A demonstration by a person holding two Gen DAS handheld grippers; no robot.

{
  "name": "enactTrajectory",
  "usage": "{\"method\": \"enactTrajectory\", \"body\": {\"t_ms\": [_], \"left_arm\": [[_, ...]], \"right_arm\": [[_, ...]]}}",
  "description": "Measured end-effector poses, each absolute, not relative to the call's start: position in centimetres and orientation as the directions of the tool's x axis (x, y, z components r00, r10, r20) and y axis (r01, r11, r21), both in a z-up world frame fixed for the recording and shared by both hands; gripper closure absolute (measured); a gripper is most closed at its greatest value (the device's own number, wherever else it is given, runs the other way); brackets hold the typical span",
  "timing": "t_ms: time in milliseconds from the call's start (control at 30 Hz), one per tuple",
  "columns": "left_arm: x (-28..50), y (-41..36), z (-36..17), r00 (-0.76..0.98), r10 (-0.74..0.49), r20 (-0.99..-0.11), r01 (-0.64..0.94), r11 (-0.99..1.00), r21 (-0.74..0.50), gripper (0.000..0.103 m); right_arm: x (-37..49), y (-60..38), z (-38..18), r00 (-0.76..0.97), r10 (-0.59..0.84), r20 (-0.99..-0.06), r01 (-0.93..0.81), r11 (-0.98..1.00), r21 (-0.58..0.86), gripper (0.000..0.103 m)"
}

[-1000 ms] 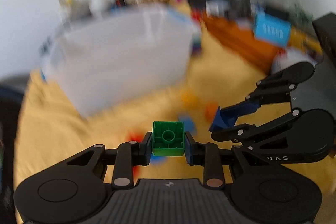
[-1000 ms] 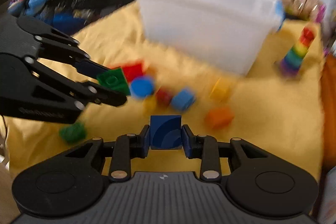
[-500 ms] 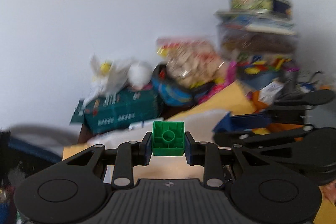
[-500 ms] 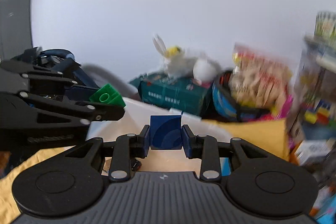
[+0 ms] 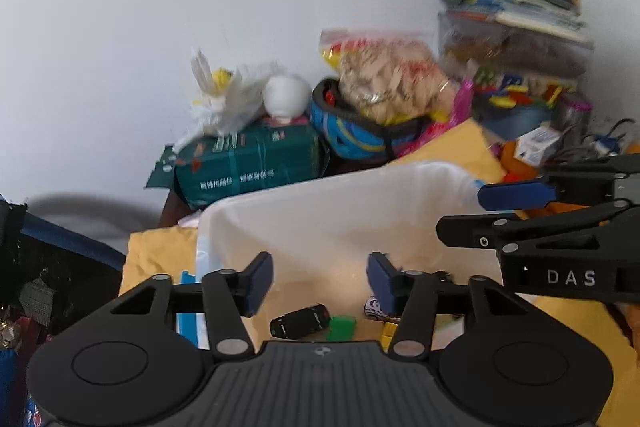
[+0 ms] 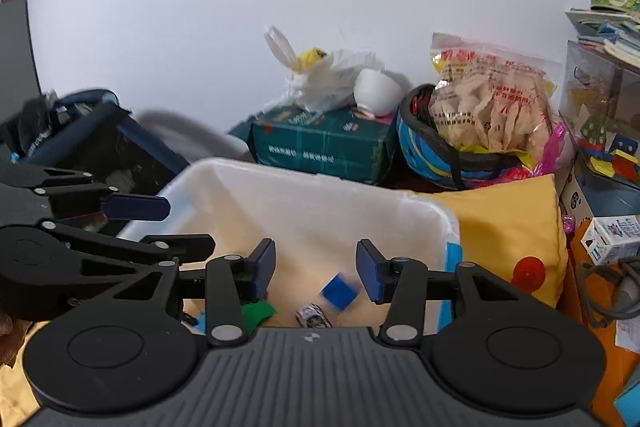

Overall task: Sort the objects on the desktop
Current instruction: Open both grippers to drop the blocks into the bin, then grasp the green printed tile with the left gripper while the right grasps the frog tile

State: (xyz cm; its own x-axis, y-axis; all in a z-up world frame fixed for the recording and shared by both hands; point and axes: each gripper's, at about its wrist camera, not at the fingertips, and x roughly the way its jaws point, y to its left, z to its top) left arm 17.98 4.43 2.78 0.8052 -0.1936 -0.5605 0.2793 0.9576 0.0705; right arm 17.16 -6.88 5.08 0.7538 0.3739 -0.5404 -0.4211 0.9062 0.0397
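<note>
Blue plastic cube (image 6: 338, 290) and green plastic studded brick (image 5: 341, 327) are now inside the white translucent plastic bin (image 6: 328, 187), so the step in hand is the release of two sorted pieces. The left claw (image 5: 320, 281) and the right claw (image 6: 316, 269) both hang over the bin; their jaws have just been opening, and nothing stands between the pads of either one. The cube sits in the lower centre of the right wrist view, blurred and tilted on a corner, so I judge it is not yet at rest. It has no long axis. The brick lies in the lower centre of the left wrist view, beside a small black toy car (image 5: 299, 321); which way its studs point I cannot tell. The next move probably calls for drawing both claws away from the bin and back toward the yellow cloth (image 6: 516, 223) on the tabletop for more pieces, without hitting the rim.
</note>
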Motion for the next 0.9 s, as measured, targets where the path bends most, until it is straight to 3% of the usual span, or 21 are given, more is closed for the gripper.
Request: {"method": "enactTrajectory", "body": {"t_ms": [67,133,300,467,600,733,900], "left_arm": [[15.6,4.4,2.7,0.808,-0.212,-0.55,0.303,0.95,0.078,0.032],[13.5,4.2,1.8,0.787,-0.22,-0.576,0.336,0.936,0.101,0.032],[7.8,3.8,-1.9,0.717,-0.213,-0.663,0.357,0.93,0.087,0.032],[3.0,3.7,-6.2,0.629,-0.187,-0.754,0.359,0.931,0.069,0.032],[-0.3,3.4,-8.0,0.583,-0.212,-0.784,0.395,0.918,0.046,0.032],[-1.8,3.0,-9.0,0.554,-0.221,-0.803,0.395,0.919,0.019,0.033],[-2.6,2.4,-9.2,0.567,-0.209,-0.797,0.387,0.921,0.034,0.034]], "right_arm": [[15.7,-7.6,5.5,0.753,0.402,-0.52,-0.443,0.895,0.051,0.048],[14.4,-8.1,5.4,0.746,0.428,-0.51,-0.466,0.883,0.059,0.04],[9.8,-9.4,2.8,0.676,0.449,-0.584,-0.531,0.847,0.037,0.04],[6.2,-10.9,-1.9,0.547,0.427,-0.72,-0.555,0.829,0.07,0.04],[3.3,-11.5,-4.3,0.48,0.413,-0.774,-0.572,0.816,0.08,0.04],[1.0,-11.6,-6.1,0.415,0.43,-0.802,-0.6,0.792,0.114,0.05],[-1.6,-10.5,-7.9,0.406,0.379,-0.832,-0.66,0.751,0.02,0.068]]}}
